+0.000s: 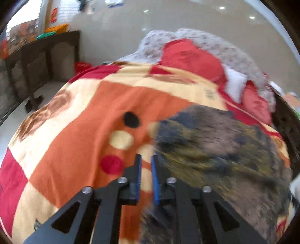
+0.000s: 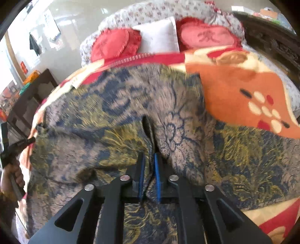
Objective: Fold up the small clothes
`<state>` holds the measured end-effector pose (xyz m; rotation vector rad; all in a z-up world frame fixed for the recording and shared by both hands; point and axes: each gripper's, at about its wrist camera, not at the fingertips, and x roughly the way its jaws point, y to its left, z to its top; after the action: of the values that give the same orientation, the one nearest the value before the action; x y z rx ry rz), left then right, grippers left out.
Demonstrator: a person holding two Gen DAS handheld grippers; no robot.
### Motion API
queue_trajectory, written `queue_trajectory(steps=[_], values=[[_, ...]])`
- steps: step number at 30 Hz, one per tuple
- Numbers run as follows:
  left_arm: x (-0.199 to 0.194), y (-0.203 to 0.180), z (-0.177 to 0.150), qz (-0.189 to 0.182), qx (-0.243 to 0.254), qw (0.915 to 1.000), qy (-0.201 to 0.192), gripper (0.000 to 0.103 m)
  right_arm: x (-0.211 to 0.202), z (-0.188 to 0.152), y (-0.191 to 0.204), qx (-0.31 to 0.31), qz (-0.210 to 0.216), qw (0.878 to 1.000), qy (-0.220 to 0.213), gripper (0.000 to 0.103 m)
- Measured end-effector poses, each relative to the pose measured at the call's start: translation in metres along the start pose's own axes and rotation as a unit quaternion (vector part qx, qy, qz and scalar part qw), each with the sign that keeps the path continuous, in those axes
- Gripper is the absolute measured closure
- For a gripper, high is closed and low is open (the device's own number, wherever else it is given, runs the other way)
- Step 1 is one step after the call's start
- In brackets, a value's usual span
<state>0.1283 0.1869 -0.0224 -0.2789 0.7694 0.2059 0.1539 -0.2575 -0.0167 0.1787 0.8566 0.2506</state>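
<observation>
A patterned garment in grey, navy and mustard (image 2: 116, 116) lies spread on the bed's orange, cream and red blanket (image 2: 234, 90). My right gripper (image 2: 149, 159) is shut on a fold of this garment, with cloth pinched between the blue pads. In the left wrist view the same garment (image 1: 215, 150) lies to the right of my left gripper (image 1: 145, 159). Its jaws stand a narrow gap apart over the blanket (image 1: 78, 135), with nothing between them. The left gripper also shows at the left edge of the right wrist view (image 2: 20, 144), held in a hand.
Two red heart cushions (image 2: 114, 45) and a white pillow (image 2: 159, 39) lie at the bed's head on a floral quilt (image 2: 150, 11). A dark wooden side table (image 1: 43, 62) stands left of the bed. A carved dark headboard (image 2: 271, 39) is at the right.
</observation>
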Motion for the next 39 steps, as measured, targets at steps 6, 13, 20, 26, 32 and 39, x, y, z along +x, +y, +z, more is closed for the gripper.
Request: queue_trajectory(steps=[6,13,20,26,32,39], values=[[-0.015,-0.060,-0.044,-0.048,0.087,0.9950,0.008,0.080,-0.015,0.000,0.023,-0.020,0.005,1.000,-0.007,0.093],[0.013,-0.047,-0.070,-0.047,0.064,0.9961,0.038,0.079,0.026,-0.042,0.023,-0.071,-0.010,0.993,0.092,0.103],[0.015,-0.051,-0.072,-0.029,0.079,0.9959,0.035,0.078,-0.007,-0.044,-0.012,0.006,-0.010,0.996,0.093,0.103],[0.015,-0.051,-0.074,-0.028,0.079,0.9959,0.035,0.078,-0.014,-0.047,-0.001,0.038,0.064,0.996,0.044,0.103],[0.015,-0.051,-0.074,-0.027,0.080,0.9958,0.035,0.078,0.038,-0.033,0.010,0.035,0.021,0.995,0.088,0.103],[0.016,-0.053,-0.074,-0.014,0.091,0.9952,0.034,0.078,0.025,0.007,0.005,0.065,0.024,0.997,0.019,0.095]])
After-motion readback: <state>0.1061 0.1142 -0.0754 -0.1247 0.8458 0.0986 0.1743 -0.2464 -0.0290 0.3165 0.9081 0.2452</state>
